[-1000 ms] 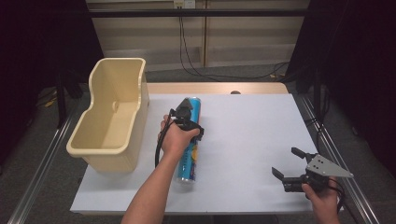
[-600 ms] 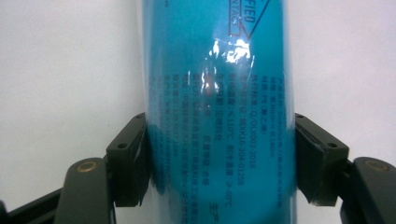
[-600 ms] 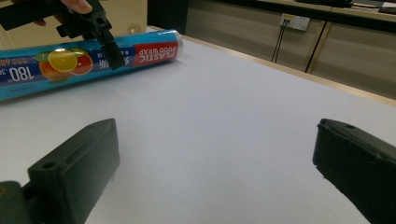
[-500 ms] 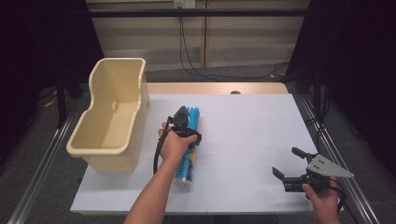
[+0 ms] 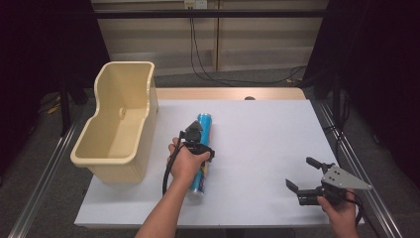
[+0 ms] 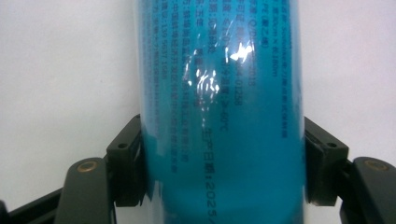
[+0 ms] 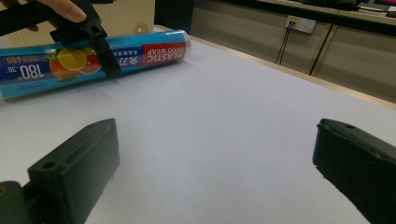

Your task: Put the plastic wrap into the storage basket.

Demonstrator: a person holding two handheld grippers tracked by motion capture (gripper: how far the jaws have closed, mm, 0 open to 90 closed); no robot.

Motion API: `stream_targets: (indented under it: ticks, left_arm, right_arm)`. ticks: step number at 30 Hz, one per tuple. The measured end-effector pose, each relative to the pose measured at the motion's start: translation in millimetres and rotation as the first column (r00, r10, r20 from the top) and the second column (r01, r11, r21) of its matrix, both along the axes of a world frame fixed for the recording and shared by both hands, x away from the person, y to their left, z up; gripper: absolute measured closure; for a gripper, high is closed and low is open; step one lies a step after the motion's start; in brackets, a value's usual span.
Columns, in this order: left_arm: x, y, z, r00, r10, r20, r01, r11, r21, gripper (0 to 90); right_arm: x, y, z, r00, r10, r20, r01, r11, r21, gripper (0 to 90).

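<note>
1. Left gripper view shows the left gripper (image 5: pixel 197 145) clamped on the blue plastic food wrap roll (image 6: pixel 222 112), one black pad pressed on each side of the glossy round tube. The film looks slick, so the roll could well slide or spin out of the pads on a lift.
2. High view shows the roll lying flat near the middle of the white table (image 5: pixel 277 134), gripped near its middle; a grip slightly off balance would probably let one end droop.
3. Right gripper (image 5: pixel 310 180) rests near the front right corner, well apart from the roll, its jaws spread wide with nothing between them, so it gives no support if the roll tips.
4. Beige plastic bin (image 5: pixel 119 121) stands just left of the roll; its tall wall is the likeliest thing for a low-carried roll to knock.
5. Cables (image 5: pixel 203 54) hang beyond the far edge, out of the way.
</note>
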State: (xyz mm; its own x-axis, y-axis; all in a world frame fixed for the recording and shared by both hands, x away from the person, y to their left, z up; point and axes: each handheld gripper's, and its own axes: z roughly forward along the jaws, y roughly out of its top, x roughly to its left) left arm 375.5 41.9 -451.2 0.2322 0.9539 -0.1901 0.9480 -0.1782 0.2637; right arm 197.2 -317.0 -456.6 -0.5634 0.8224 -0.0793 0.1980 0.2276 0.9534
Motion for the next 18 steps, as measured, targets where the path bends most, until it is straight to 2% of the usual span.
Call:
stream_targets:
  ticks: [1,3,6,8,9,10,12,15,18]
  left_arm:
    - [0.0,0.0,0.0,1.0,0.0,0.0,0.0,1.0,0.0,31.6]
    - [2.2,-1.2,3.3,0.9997,-0.014,-0.019,0.015,0.9995,0.027,31.7]
    - [5.7,4.0,12.9,0.9995,-0.007,-0.031,0.006,0.9999,-0.016,31.8]
    - [7.8,6.4,22.1,0.9995,-0.015,-0.027,0.015,0.9999,-0.006,31.9]
    - [7.8,6.4,22.1,0.9995,-0.015,-0.027,0.015,0.9999,-0.006,32.0]
    - [10.7,7.9,31.3,0.9987,-0.022,-0.046,0.023,0.9996,0.015,32.1]
    - [13.4,10.6,39.3,0.9967,-0.017,-0.079,0.018,0.9997,0.015,32.1]
    - [14.7,14.1,44.9,0.9962,-0.022,-0.084,0.023,0.9997,0.005,32.1]
    - [15.7,17.1,52.4,0.9971,-0.012,-0.076,0.014,0.9998,0.015,32.1]
  right_arm:
    - [0.0,0.0,0.0,1.0,0.0,0.0,0.0,1.0,0.0,0.1]
    - [1.1,-1.8,-0.4,1.0,-0.005,-0.002,0.005,1.0,0.011,0.1]
    - [1.7,-3.1,-1.2,1.0,-0.006,-0.007,0.006,1.0,0.009,0.3]
    - [1.7,-3.4,-1.0,1.0,-0.003,-0.008,0.003,1.0,0.011,0.3]
    - [1.6,-3.3,-0.8,1.0,-0.003,-0.006,0.003,1.0,0.01,0.3]
    - [1.5,-3.1,-0.4,1.0,-0.004,-0.005,0.004,1.0,0.011,0.3]
    - [1.1,-2.7,0.1,1.0,-0.004,-0.003,0.004,1.0,0.012,0.3]
    - [0.9,-2.7,0.4,1.0,-0.006,0.001,0.006,1.0,0.012,0.3]
    - [1.1,-3.1,0.6,1.0,-0.004,0.001,0.004,1.0,0.007,0.3]
